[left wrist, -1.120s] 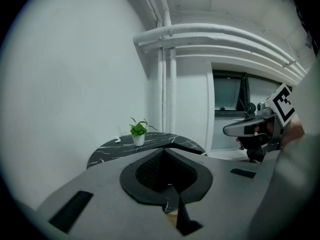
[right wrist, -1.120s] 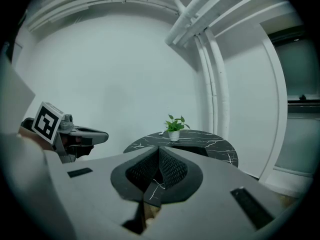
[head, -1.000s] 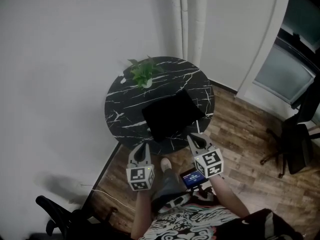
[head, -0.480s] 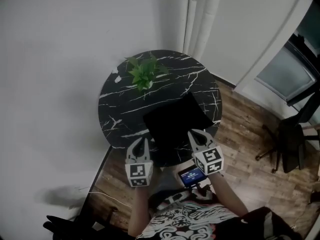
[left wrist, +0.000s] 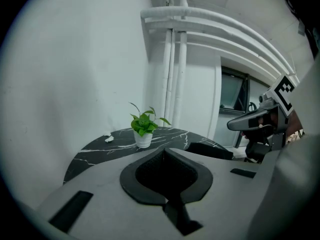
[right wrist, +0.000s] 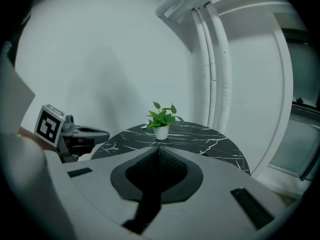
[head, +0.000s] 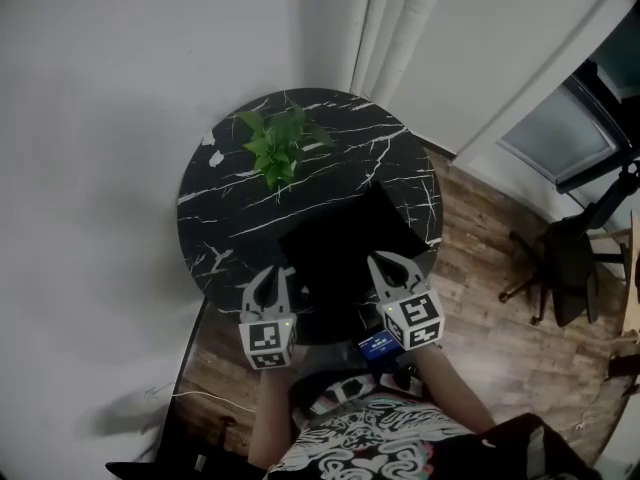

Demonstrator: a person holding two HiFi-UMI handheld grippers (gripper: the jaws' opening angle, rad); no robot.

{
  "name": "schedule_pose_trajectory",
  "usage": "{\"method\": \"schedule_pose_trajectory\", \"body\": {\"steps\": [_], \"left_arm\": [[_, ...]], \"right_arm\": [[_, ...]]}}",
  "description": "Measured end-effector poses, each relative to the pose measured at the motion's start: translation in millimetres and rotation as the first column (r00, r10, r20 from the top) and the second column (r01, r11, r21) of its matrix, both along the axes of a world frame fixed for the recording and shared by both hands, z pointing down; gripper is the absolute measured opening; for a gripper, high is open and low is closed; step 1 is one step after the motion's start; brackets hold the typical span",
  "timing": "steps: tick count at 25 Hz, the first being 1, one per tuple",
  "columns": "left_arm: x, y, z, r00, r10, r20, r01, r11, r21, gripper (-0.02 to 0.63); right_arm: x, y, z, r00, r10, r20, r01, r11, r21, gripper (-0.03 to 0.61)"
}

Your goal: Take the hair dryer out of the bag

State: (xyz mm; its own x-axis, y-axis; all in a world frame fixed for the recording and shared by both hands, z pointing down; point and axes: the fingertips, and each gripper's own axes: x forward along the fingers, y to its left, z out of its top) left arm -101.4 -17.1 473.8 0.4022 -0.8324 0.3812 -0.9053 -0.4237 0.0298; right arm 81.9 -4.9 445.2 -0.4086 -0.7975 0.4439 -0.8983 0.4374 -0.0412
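The bag [head: 345, 240] lies on the table [head: 225, 203], just beyond and between the left hand-held gripper [head: 268, 274] and the right hand-held gripper [head: 386, 264]. Both are closed and empty, and the right seems nearer. The hair dryer is unseen, presumably inside.

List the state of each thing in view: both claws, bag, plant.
left claw: shut, empty
right claw: shut, empty
bag: lying flat on the table, no opening visible
potted plant: upright on the table
hair dryer: not in view
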Motion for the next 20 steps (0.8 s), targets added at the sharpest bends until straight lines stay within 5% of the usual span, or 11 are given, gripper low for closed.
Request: {"method": "schedule_pose_trajectory", "body": {"steps": [8,20], "left_arm": [[13.1,-10.0,14.9,0.999,0.043,-0.008,-0.043,0.999,-0.025,0.015],[23.9,-22.1,27.0,0.998,0.065,0.017,-0.064,0.997,-0.046,0.015]], "right_arm": [[11.9,-5.0,10.3,0.999,0.045,-0.011,-0.045,0.999,-0.017,0.02],[2.9,-20.6,30.5,0.999,-0.022,-0.027,0.02,0.997,-0.069,0.02]]}}
